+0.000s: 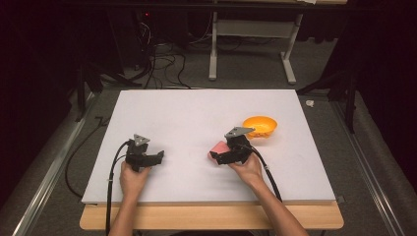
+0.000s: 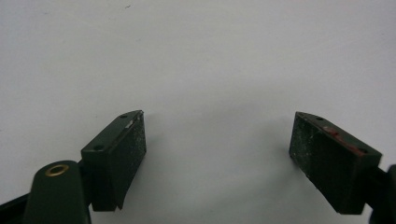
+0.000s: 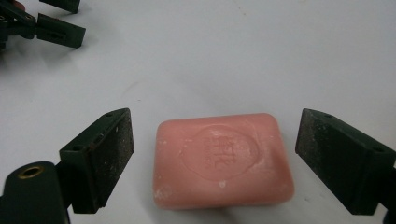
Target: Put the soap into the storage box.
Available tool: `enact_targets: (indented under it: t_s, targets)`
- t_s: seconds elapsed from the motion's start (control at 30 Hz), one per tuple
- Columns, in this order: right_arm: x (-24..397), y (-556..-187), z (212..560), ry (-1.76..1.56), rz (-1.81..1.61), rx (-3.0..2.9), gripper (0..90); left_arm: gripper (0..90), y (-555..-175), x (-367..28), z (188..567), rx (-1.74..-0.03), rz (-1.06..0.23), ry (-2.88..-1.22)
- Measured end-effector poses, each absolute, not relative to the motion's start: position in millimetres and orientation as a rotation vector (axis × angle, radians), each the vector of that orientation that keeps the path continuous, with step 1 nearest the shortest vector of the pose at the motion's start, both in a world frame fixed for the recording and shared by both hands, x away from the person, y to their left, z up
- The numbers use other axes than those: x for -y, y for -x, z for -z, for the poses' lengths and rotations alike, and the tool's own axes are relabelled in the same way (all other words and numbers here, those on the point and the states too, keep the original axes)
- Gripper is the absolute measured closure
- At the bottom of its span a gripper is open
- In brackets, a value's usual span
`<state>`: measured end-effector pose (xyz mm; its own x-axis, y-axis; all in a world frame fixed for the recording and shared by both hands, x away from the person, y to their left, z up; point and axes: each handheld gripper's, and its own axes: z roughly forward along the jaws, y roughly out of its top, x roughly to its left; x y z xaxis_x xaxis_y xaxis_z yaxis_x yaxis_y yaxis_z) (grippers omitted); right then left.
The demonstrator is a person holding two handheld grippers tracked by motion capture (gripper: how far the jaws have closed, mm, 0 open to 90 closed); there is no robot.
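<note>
You set your right gripper [image 3: 212, 154] with its jaws spread wide on either side of the pink soap bar [image 3: 222, 161], touching neither end, ready to close. The soap lay flat right of the board's [image 1: 196, 108] centre, near the orange bowl [image 1: 260, 126]. Your left gripper [image 2: 217, 144] rested wide open and empty toward the near-left corner.

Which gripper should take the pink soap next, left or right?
Right. The right gripper is open with the pink soap lying between its jaws, neither pad touching yet. The left gripper is open over bare table, off to the side of the soap.
</note>
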<state>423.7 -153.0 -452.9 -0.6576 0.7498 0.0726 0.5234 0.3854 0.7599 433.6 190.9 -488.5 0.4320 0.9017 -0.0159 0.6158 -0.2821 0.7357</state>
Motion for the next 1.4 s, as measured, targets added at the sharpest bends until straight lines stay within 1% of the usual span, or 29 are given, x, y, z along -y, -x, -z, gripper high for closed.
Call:
enact_targets:
  t_s: [0.63, 1.03, 1.4]
  targets:
    - [144.3, -431.8, 476.4, -1.135, -1.015, -2.413, 11.9, 19.3, -433.6, -190.9, 488.5, -1.275, -0.541, -2.009]
    - [141.0, -430.4, 482.2, -1.103, -0.94, -2.435, 13.1, 19.3, -433.6, -190.8, 488.5, -1.276, -0.541, -2.007]
    - [141.2, -430.5, 482.2, -1.095, -0.94, -2.438, 13.4, 19.3, -433.6, -190.8, 488.6, -1.276, -0.541, -2.005]
